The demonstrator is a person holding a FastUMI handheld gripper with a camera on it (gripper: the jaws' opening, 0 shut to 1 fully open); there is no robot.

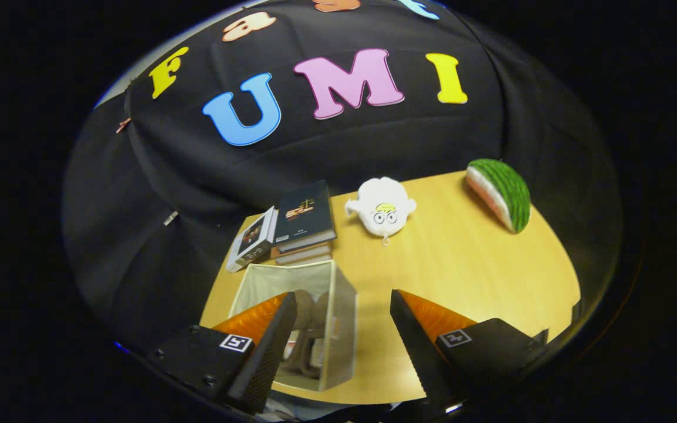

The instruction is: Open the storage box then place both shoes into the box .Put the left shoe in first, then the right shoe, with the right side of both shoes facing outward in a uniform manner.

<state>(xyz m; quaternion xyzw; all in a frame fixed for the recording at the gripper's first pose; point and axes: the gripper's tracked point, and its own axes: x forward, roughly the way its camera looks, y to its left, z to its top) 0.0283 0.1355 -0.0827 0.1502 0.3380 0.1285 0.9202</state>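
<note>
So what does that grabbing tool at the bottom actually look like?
The gripper is a two-part tool: its jaws are wedge-shaped, tapering forward, with a finely textured inner face. Each sits on a dark, boxy block with small screws. Each block carries a square white sticker printed with a black pattern. No cables or sleeve are visible. The jaws stand wide apart, holding nothing, above the table.

Beige storage box [338,305] on yellow wood table [462,276]; green-striped watermelon slice [500,194], white plush toy [381,207], dark books [303,220].

Gripper [341,346]: hovering, tilting downward
Jaws: standing wide apart, gripping nothing
Fingers [268,346]: both showing, pressing on nothing
</note>
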